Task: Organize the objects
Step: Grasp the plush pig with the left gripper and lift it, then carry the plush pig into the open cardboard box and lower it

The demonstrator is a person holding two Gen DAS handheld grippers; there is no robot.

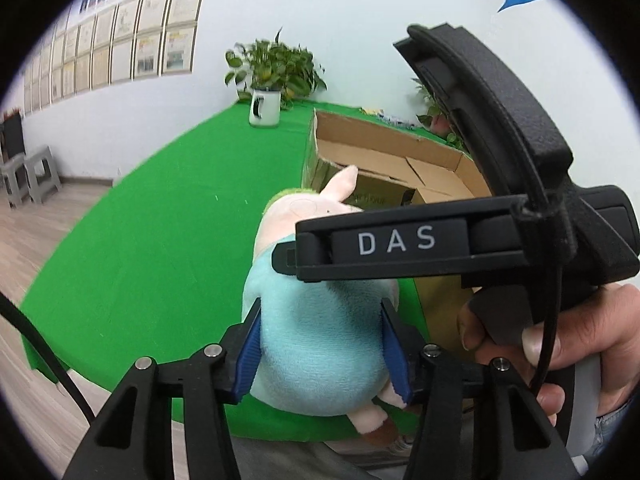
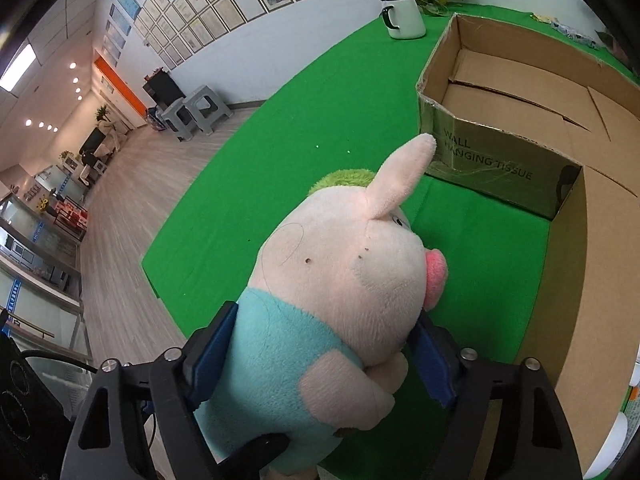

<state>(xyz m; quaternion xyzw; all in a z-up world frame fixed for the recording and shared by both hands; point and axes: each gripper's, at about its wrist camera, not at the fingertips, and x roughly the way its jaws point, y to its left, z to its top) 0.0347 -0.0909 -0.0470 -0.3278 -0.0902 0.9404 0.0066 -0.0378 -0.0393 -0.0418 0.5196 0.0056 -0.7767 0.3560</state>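
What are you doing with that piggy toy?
A person is holding the plush pig with two handheld grippers at once. The left gripper squeezes its blue body, and the right gripper clamps it too. The open cardboard box sits just ahead on the green table, with nothing visible inside.

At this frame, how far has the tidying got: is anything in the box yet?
Nothing looks done: the visible part of the cardboard box holds only its own flaps. In hand: the plush pig is clamped by both the left gripper and the right gripper, above the green tablecloth. Left: carrying it over the rim and releasing.
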